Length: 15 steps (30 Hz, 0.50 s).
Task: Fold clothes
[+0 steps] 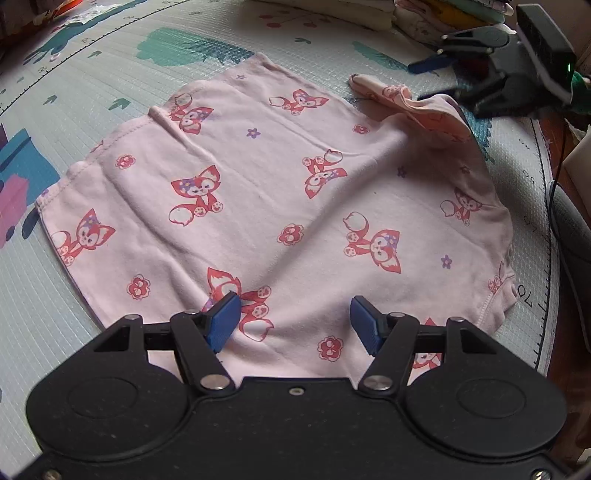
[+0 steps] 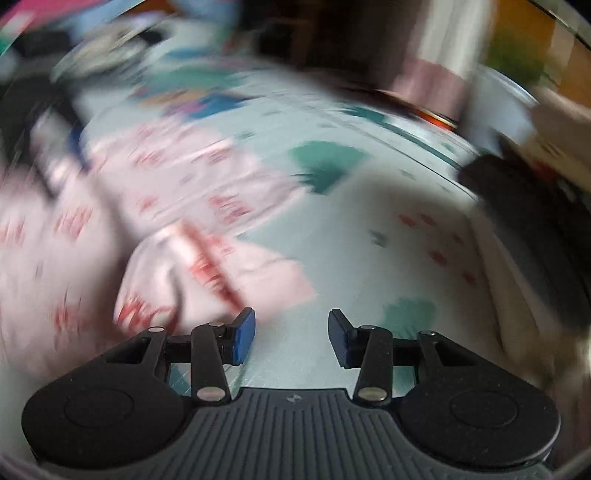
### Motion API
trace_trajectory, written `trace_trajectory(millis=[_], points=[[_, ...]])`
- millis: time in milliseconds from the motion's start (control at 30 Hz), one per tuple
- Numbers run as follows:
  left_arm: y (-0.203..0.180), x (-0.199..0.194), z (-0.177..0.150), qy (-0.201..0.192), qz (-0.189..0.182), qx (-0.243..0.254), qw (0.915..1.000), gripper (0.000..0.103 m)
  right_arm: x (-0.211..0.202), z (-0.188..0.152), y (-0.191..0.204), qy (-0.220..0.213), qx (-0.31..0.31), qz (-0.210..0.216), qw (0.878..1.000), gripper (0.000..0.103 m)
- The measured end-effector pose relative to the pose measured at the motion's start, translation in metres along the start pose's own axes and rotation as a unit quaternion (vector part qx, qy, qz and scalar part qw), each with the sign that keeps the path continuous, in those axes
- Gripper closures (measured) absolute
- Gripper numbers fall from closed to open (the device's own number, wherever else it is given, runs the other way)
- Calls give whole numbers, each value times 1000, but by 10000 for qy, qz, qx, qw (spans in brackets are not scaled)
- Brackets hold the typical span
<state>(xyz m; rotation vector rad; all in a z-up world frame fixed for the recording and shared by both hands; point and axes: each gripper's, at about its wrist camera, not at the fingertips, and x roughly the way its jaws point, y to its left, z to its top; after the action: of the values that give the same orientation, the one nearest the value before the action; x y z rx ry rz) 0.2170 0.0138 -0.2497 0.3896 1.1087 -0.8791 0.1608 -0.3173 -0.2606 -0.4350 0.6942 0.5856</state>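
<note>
The pink garment (image 1: 280, 192), soft knit printed with red foxes and small flowers, lies spread nearly flat on the textured foam play mat (image 1: 92, 88). The left gripper (image 1: 291, 314) hangs over its near edge, blue pads spread wide with nothing between them. At the far right a sleeve (image 1: 410, 107) is bunched and raised, just beside the right gripper (image 1: 439, 79). In the blurred right wrist view, that gripper (image 2: 291, 332) stands wide and empty over bare mat (image 2: 369, 177), the crumpled cloth (image 2: 207, 266) to its left. Folded clothes (image 1: 373, 14) are stacked at the far edge.
</note>
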Motion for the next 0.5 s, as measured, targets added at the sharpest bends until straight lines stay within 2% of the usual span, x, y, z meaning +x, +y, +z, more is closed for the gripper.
trace_trajectory(millis=[100,167,200,233,300,367,467,500], points=[[-1,1,-1,-6,-3,29,10000,35,14,-2,2,157,-872,-80,9960,58],[-4,2,-1,-2,15,67,10000,33,20,1,-7,52,-590,-17,9982,62],[-4,2,-1,4,23,84,10000,32,22,3,-13,22,-381,60,9993,80],[-5,2,-1,11,30,99,9999,32,24,4,-18,50,-217,153,9996,92],[-5,2,-1,22,25,122,9999,32,25,7,-23,222,-173,242,9993,95],[-5,2,-1,29,16,126,9999,32,11,10,-32,303,143,338,9989,95],[-4,2,-1,15,16,129,9999,32,-35,7,-51,480,837,361,9947,95],[-4,2,-2,8,14,130,9999,32,-54,6,-57,577,873,264,9942,95]])
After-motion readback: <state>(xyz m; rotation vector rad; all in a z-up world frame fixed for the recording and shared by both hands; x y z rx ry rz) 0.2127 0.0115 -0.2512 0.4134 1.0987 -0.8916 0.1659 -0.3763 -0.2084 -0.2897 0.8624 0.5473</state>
